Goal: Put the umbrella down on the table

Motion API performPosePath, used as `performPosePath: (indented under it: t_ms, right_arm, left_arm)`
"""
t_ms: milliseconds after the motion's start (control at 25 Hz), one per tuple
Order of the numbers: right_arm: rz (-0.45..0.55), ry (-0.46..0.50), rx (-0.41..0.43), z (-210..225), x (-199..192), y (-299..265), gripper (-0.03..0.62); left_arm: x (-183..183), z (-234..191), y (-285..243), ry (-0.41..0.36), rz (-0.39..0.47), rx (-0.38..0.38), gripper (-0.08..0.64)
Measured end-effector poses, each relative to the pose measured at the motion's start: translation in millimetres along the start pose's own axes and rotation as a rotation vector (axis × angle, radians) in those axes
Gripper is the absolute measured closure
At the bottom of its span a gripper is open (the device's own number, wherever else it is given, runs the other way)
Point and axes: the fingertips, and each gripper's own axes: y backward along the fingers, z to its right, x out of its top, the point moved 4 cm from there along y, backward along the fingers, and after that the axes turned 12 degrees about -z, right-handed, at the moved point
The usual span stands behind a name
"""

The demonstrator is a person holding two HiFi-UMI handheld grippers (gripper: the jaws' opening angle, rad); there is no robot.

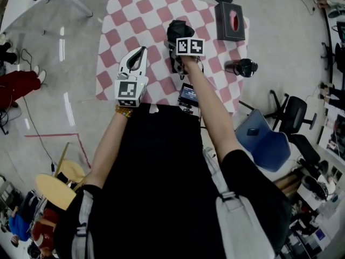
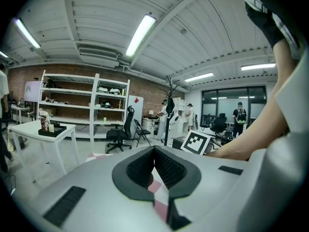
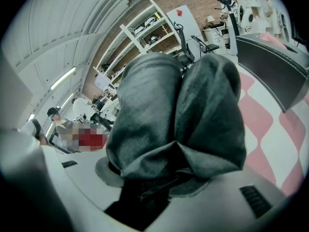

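Two grippers were over the table (image 1: 116, 31), which carried a pink-and-white checked cloth. The right gripper (image 1: 180, 42) was clamped on the folded dark umbrella (image 1: 177, 29). In the right gripper view its jaws stood wide around the bundle, and the grey fabric (image 3: 178, 115) bulged out between them and filled most of the picture. The umbrella pointed away from the person, over the middle of the cloth. Whether its far end touched the cloth could not be told from either view. The left gripper (image 1: 142, 49) hung near the front left part of the table, well apart from the umbrella. Its jaws met at the tips, leaving only a small diamond-shaped gap behind them. Nothing was in that gap, and the checked cloth showed through it.

Two containers stood on the table's right side. A black tissue box (image 1: 229, 21) sat near the far right corner, and something pinkish-red showed in the oval slot on its top. In the right gripper view its dark side (image 3: 270, 66) lay just to the right of the umbrella. Nearer the person, at the table's right edge, was a dark round vessel (image 1: 242, 67). Its contents could not be made out.
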Motion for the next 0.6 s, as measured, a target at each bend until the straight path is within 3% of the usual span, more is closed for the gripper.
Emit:
performPosePath:
  t_ms: [600]
  right_arm:
    - [-0.047,-0.021,0.007,2,-4,-15,0.38]
  left_arm:
    - [1,-15,7,0.012,0.041,0.028,0.546]
